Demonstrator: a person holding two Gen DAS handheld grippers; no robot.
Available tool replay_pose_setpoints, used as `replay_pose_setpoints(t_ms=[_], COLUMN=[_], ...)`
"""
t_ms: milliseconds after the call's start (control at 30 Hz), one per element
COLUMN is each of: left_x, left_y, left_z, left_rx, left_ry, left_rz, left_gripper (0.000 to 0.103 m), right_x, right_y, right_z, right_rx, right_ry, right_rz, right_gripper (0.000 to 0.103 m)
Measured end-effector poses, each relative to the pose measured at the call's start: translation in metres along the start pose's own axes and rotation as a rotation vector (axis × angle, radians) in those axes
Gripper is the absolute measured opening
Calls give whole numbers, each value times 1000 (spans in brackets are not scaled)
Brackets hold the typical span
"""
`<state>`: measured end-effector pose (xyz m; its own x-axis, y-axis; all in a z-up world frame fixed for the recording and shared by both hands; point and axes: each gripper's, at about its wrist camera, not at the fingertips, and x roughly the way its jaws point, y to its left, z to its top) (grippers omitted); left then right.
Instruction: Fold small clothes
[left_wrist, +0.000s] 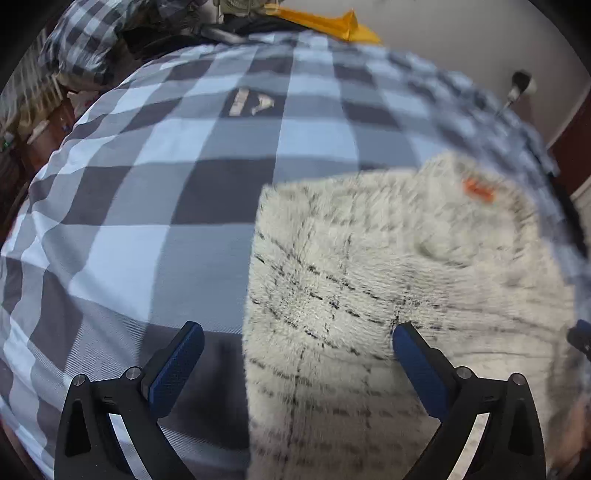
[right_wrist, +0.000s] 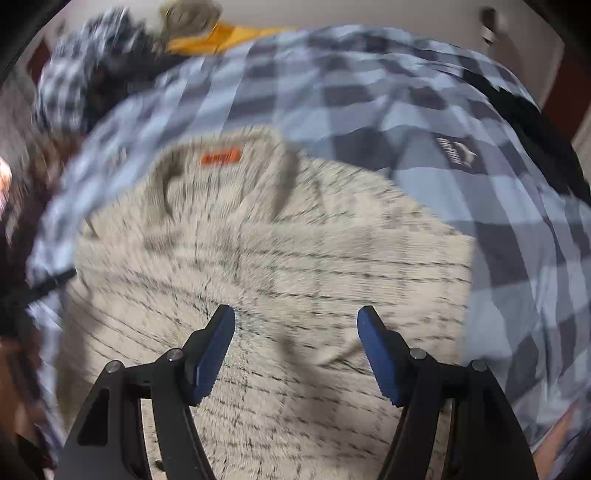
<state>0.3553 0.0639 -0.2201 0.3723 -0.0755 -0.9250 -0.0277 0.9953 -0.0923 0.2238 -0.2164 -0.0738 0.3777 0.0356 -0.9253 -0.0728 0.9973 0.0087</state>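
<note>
Fuzzy cream sweater (right_wrist: 258, 266) with the thin dark grid lies flat on the checked bedspread (left_wrist: 166, 177), collar and orange label (right_wrist: 221, 156) at the far end, body running toward both cameras. Left gripper (left_wrist: 297, 345) has its jaws spread wide, straddling the sweater's left edge: one pad over bare bedspread, the other over the pile, nothing between them. Right gripper (right_wrist: 295, 328) is also spread and empty, hovering over the middle of the sweater body, well inside its right edge. Risks as I read them: the right wrist view is heavily smeared, so that hand looks to be in motion; closing now likely lands off target or bunches a random ridge of fabric instead of a hem or side edge. Pile is thick and soft, so a shallow pinch could catch only fluff and slip on lift. Too deep a bite on the left and the pad over the bedspread grabs the cover along with the sweater, dragging both. With the two grippers at mismatched positions (one on the edge, one mid-body), a fold started from here probably comes out skewed, collar twisted off axis. Can't tell whether a sleeve is tucked under; if so, it may trail out and undo the fold.
</note>
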Motion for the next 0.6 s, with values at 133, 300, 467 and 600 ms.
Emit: replay_pose_setpoints(t_ms=[133, 300, 467, 600], left_x=[13, -31, -109, -169], left_y=[5, 17, 52, 66], left_z=[-2, 8, 11, -17], left_rx=[-58, 32, 74, 86], left_ry=[8, -42, -107, -96], left_rz=[9, 145, 196, 127], left_gripper=[103, 103, 103, 103], right_x=[24, -17, -70, -109], right_y=[-17, -71, -112, -118], right_z=[-9, -12, -18, -31], right_rx=[-39, 78, 202, 213], right_ry=[87, -7, -82, -108], right_rz=[-73, 75, 56, 64], right_gripper=[65, 63, 66, 66])
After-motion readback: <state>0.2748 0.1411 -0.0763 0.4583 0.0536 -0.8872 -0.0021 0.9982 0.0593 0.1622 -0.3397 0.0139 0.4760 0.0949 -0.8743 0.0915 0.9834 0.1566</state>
